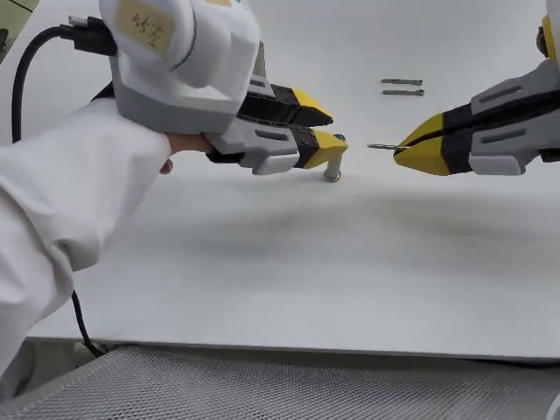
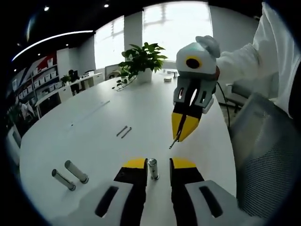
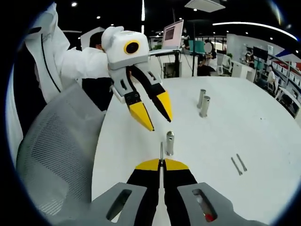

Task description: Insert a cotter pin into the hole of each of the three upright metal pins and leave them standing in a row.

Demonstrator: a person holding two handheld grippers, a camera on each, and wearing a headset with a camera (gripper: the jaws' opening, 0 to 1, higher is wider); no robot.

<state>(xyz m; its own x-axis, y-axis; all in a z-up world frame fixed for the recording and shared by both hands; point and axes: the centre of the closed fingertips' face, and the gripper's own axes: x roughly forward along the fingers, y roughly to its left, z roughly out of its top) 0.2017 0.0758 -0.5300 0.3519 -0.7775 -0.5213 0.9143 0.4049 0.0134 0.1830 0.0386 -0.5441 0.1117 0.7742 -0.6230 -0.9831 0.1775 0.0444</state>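
One upright metal pin (image 1: 332, 171) (image 2: 153, 168) (image 3: 170, 142) stands on the white table (image 1: 262, 262). My left gripper (image 1: 335, 129) (image 2: 159, 164) (image 3: 160, 123) is open, its yellow jaws either side of this pin with gaps. My right gripper (image 1: 398, 150) (image 2: 180, 137) (image 3: 161, 162) is shut on a thin cotter pin (image 1: 382, 147) (image 2: 173, 142) (image 3: 161, 151); the cotter pin's tip points at the metal pin, a short way off. Two more metal pins (image 2: 70, 175) (image 3: 203, 102) stand together farther away. Two spare cotter pins (image 1: 402, 87) (image 2: 124, 132) (image 3: 238, 164) lie side by side.
A black cable (image 1: 26, 61) runs off the table's left side. A mesh chair (image 1: 262, 385) sits at the near edge. A potted plant (image 2: 141, 61) stands at the table's far end. Other desks and a monitor (image 3: 173, 34) fill the room behind.
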